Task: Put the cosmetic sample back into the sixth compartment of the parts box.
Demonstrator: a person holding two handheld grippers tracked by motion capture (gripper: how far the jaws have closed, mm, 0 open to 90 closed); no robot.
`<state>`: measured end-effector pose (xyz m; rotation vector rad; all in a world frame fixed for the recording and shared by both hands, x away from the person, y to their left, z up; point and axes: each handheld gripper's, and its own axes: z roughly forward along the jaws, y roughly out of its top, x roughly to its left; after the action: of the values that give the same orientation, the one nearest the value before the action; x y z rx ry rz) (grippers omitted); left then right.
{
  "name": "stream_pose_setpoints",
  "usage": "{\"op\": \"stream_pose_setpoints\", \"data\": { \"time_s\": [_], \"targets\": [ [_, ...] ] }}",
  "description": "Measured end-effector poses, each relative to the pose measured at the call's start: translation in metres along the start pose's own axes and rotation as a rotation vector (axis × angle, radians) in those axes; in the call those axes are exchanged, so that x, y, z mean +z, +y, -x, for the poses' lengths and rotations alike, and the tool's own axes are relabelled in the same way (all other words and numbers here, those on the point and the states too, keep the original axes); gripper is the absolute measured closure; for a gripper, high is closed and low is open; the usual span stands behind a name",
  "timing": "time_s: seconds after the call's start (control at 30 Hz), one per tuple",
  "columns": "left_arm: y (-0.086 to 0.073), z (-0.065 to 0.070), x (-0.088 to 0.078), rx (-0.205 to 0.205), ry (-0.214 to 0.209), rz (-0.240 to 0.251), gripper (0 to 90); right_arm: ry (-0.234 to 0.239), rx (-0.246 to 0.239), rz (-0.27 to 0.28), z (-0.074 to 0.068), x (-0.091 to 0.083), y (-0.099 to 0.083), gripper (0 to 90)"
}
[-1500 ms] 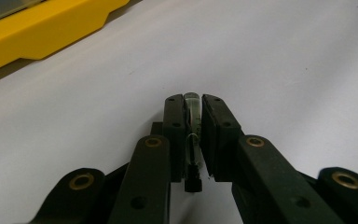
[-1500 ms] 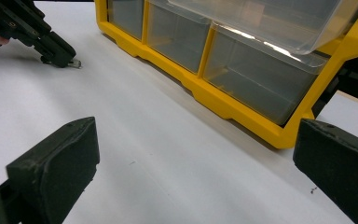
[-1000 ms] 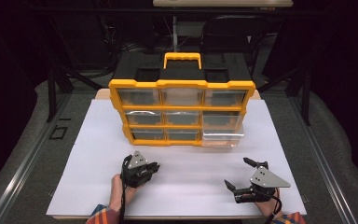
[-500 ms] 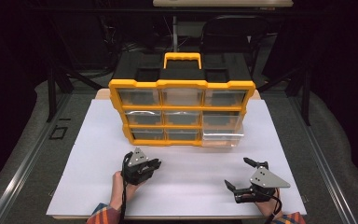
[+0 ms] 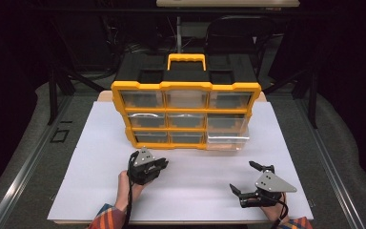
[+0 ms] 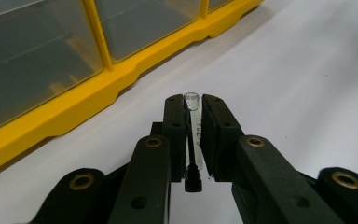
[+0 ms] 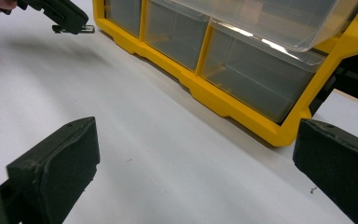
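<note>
Probably lab or workshop: parts organiser (image 5: 186,102) on white board (image 5: 76,157), dark surroundings.

Both grippers (image 5: 161,163) (image 5: 250,177) are matte black, each with 2 blocky jaws hinged on flat link arms fixed by brass-ringed rivets (image 6: 153,142). A grey three-cornered plate (image 5: 272,181) with small screws tops each body. A black cable (image 5: 130,200) trails back from the left one. Behind them, both sleeves (image 5: 106,217) are orange-and-blue plaid
</note>
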<state>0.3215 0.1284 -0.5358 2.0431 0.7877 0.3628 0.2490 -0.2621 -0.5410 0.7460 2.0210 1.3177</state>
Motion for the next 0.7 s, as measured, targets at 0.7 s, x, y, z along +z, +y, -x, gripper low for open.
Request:
{"op": "stream_pose_setpoints", "data": {
  "time_s": [0.7],
  "targets": [
    [0.016, 0.003, 0.007, 0.023, -0.019, 0.028, 80.2, -0.003, -0.002, -0.001, 0.0, 0.0, 0.0, 0.0]
  ]
}}
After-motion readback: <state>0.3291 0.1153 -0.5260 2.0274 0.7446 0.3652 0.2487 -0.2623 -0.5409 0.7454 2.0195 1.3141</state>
